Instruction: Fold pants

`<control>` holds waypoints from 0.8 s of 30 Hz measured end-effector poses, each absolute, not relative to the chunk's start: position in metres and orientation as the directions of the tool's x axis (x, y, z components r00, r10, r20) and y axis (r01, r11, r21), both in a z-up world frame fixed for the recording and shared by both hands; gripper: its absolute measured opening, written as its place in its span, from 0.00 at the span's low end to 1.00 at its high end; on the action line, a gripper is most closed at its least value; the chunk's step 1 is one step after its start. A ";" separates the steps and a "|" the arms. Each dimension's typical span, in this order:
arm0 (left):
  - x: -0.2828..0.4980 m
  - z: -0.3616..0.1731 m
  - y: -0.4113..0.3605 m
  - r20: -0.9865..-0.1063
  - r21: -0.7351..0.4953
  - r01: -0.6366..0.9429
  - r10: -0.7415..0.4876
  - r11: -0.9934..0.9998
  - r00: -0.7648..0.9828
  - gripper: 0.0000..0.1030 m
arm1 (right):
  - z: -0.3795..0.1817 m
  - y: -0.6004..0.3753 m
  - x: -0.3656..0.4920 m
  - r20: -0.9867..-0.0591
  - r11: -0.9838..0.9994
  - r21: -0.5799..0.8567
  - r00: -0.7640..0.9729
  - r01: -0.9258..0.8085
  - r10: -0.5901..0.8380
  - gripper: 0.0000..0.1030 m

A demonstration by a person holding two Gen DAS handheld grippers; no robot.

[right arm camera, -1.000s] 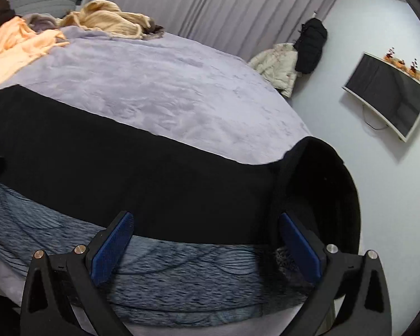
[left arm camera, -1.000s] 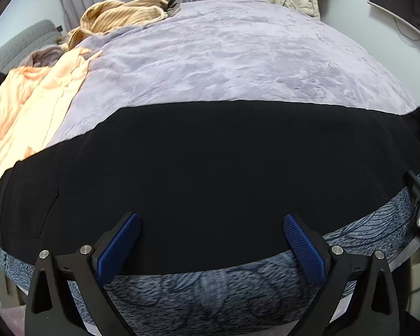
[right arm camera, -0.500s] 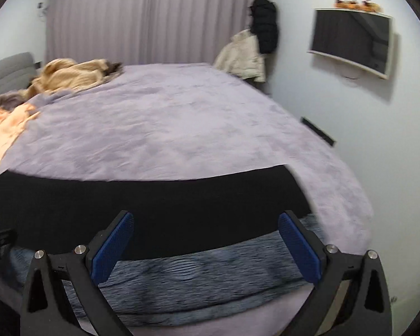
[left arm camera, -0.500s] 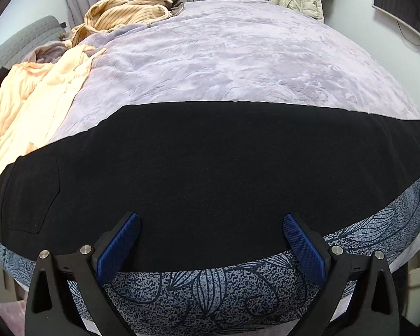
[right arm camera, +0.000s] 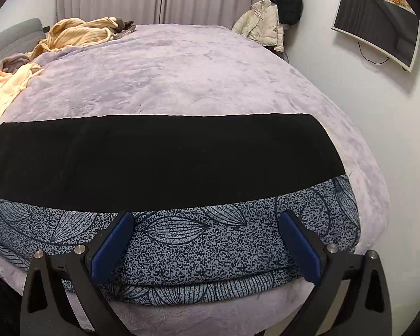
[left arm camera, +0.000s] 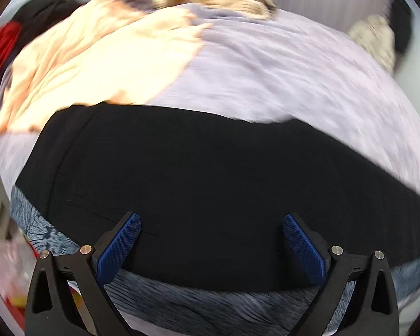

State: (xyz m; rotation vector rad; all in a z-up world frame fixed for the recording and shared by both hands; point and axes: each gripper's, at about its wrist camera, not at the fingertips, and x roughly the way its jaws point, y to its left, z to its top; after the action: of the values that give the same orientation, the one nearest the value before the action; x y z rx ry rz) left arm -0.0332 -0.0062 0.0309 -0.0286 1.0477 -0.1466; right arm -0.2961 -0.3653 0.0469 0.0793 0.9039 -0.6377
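The left wrist view is smeared with motion blur. There the black pants (left arm camera: 210, 184) run off the right edge; in the right wrist view they run off the left edge.

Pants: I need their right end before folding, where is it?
In the right wrist view the pants' right end lies near the bed's right edge, beyond the open right gripper.
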 end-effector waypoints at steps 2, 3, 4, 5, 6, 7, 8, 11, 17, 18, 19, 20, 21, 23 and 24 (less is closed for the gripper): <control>-0.027 0.034 0.006 -0.855 -0.105 0.057 -0.120 0.993 0.504 0.99 | 0.052 -0.356 -0.287 -0.752 0.813 -0.171 0.459 0.556 -0.473 1.00; -0.027 0.034 0.005 -0.853 -0.081 0.048 -0.094 0.996 0.513 0.99 | 0.054 -0.347 -0.283 -0.751 0.828 -0.132 0.491 0.545 -0.442 1.00; -0.028 0.033 0.003 -0.852 -0.041 0.048 -0.060 0.998 0.521 0.99 | 0.055 -0.337 -0.277 -0.748 0.841 -0.106 0.515 0.530 -0.419 1.00; -0.029 0.028 -0.002 -0.850 0.013 0.056 -0.019 0.998 0.526 0.99 | 0.057 -0.323 -0.270 -0.745 0.857 -0.088 0.538 0.508 -0.396 1.00; -0.029 0.023 -0.005 -0.850 0.057 0.061 0.016 0.997 0.526 0.99 | 0.057 -0.310 -0.262 -0.743 0.875 -0.076 0.558 0.478 -0.370 1.00; -0.027 0.018 -0.005 -0.846 0.079 0.069 0.031 0.994 0.532 0.99 | 0.057 -0.295 -0.251 -0.742 0.897 -0.071 0.578 0.437 -0.341 1.00; -0.026 0.016 -0.005 -0.836 0.085 0.072 0.032 0.994 0.548 0.99 | 0.056 -0.277 -0.239 -0.741 0.919 -0.079 0.593 0.387 -0.314 1.00; -0.036 0.015 -0.002 -0.826 0.086 0.078 0.028 0.993 0.564 0.99 | 0.045 -0.236 -0.208 -0.763 0.962 -0.102 0.600 0.254 -0.240 1.00; -0.035 0.014 0.002 -0.829 0.064 0.086 0.005 0.994 0.560 0.99 | 0.042 -0.210 -0.172 -0.803 0.980 -0.075 0.572 0.182 -0.168 1.00; -0.034 0.013 0.002 -0.828 0.063 0.087 0.003 0.994 0.561 0.99 | 0.049 -0.209 -0.162 -0.793 0.980 -0.064 0.587 0.190 -0.166 1.00; -0.033 0.012 0.002 -0.827 0.062 0.087 0.003 0.994 0.562 0.99 | 0.055 -0.207 -0.153 -0.780 0.980 -0.051 0.605 0.192 -0.160 1.00; -0.034 0.012 0.002 -0.826 0.063 0.087 0.003 0.994 0.563 0.99 | 0.062 -0.203 -0.140 -0.768 0.978 -0.047 0.619 0.201 -0.164 1.00; -0.035 0.013 0.002 -0.826 0.064 0.087 0.003 0.994 0.563 0.99 | 0.064 -0.199 -0.128 -0.760 0.976 -0.052 0.626 0.214 -0.177 1.00; -0.034 0.012 0.003 -0.827 0.061 0.089 0.001 0.994 0.562 0.99 | 0.065 -0.190 -0.099 -0.749 0.963 -0.075 0.623 0.258 -0.225 1.00; -0.035 0.012 0.003 -0.827 0.060 0.089 0.000 0.994 0.562 0.99 | 0.063 -0.186 -0.085 -0.751 0.957 -0.076 0.615 0.279 -0.239 1.00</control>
State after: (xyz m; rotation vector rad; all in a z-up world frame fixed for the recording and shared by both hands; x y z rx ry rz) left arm -0.0348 0.0025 0.0124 0.0989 0.9727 -0.0522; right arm -0.0846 -0.1862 0.0630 0.0502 0.8576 -0.2980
